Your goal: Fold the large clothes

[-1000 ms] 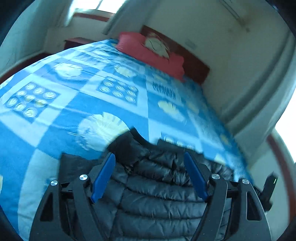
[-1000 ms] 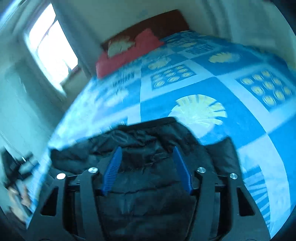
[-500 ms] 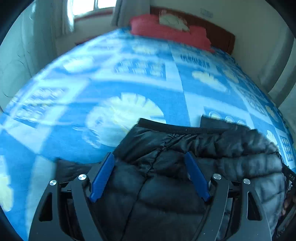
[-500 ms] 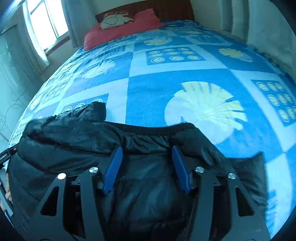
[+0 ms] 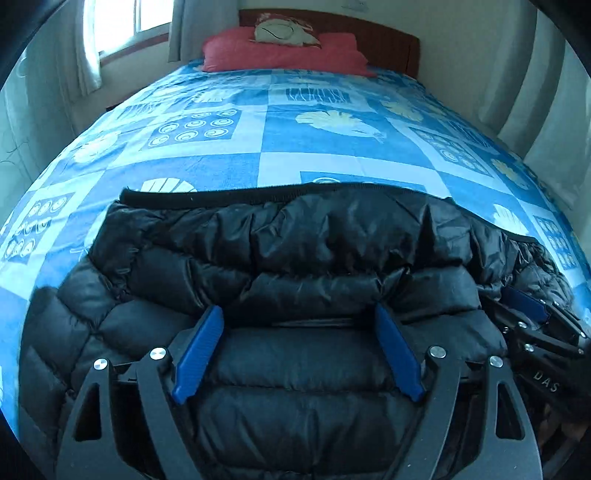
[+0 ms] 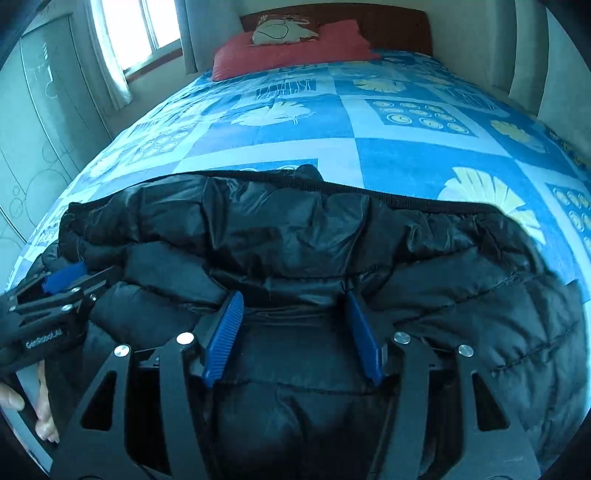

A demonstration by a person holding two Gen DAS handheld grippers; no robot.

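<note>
A black puffer jacket (image 5: 332,236) (image 6: 295,221) lies folded across the near end of the bed, its ribbed hem straight along the far side. My left gripper (image 5: 297,310) straddles a thick puffy fold near the jacket's left part. Its jaws are opening, and the blue pads still touch the fabric that fills the gap. My right gripper (image 6: 293,295) holds a similar fold further right; its jaws are easing open a little, with the padding still pressed between them. Each view catches the other gripper's blue pad (image 5: 524,306) (image 6: 62,275) low on the jacket.
The bed carries a blue patterned cover (image 5: 314,155) (image 6: 406,155) with red pillows (image 5: 280,55) at the headboard. A window (image 6: 147,29) and wardrobe (image 6: 44,110) stand to the left, curtains (image 5: 517,92) to the right. A person's hand (image 6: 40,417) grips the left gripper's handle.
Both grippers moved forward and down with the jacket fold and rolled level. The jacket's hem now lies stretched straight across the bed, and the two grippers have come into each other's view.
</note>
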